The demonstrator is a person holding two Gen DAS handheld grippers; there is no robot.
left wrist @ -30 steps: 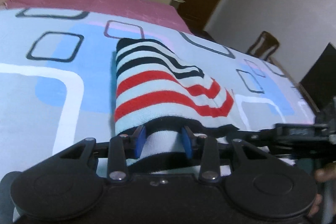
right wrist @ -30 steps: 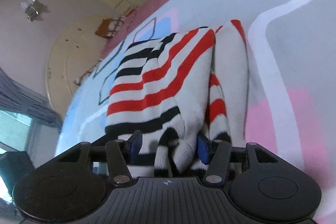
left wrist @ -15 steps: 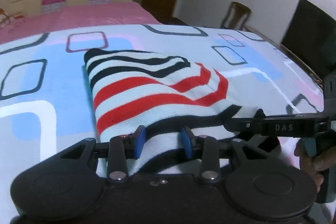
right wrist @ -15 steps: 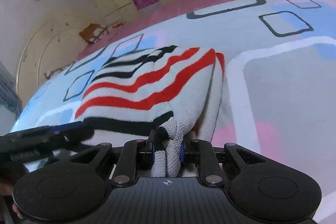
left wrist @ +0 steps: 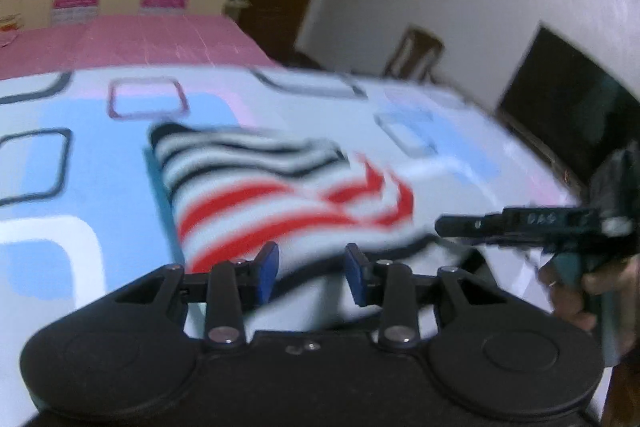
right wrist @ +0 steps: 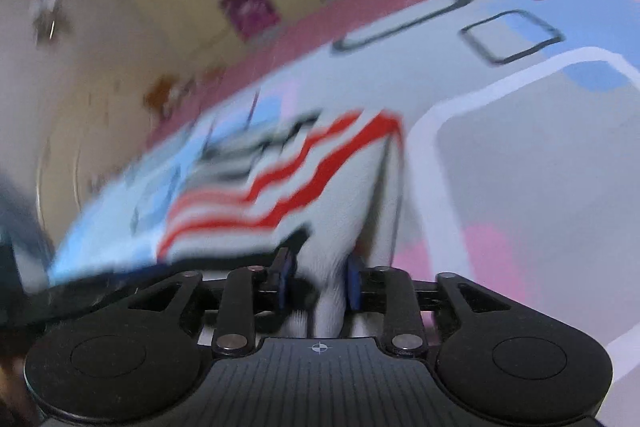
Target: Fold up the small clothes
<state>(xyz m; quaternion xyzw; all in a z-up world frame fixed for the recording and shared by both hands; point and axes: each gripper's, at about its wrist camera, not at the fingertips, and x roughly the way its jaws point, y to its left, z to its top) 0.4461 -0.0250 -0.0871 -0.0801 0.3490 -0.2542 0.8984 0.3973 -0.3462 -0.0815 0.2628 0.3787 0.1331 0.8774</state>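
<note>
Two handheld grippers are working a striped knit garment (left wrist: 280, 195) lying on a patterned bedsheet (left wrist: 48, 163): the left gripper (left wrist: 311, 269) is straddling its hem half-open, the right gripper (right wrist: 319, 279) is opening around a bunched fold, risking it slipping loose and unfolding

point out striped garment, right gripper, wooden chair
striped garment (left wrist: 256, 203), left wrist view, on a red stripe mid-fabric.
right gripper (right wrist: 318, 281), right wrist view, between its blue pads.
wooden chair (left wrist: 416, 53), left wrist view, on its backrest.
</note>
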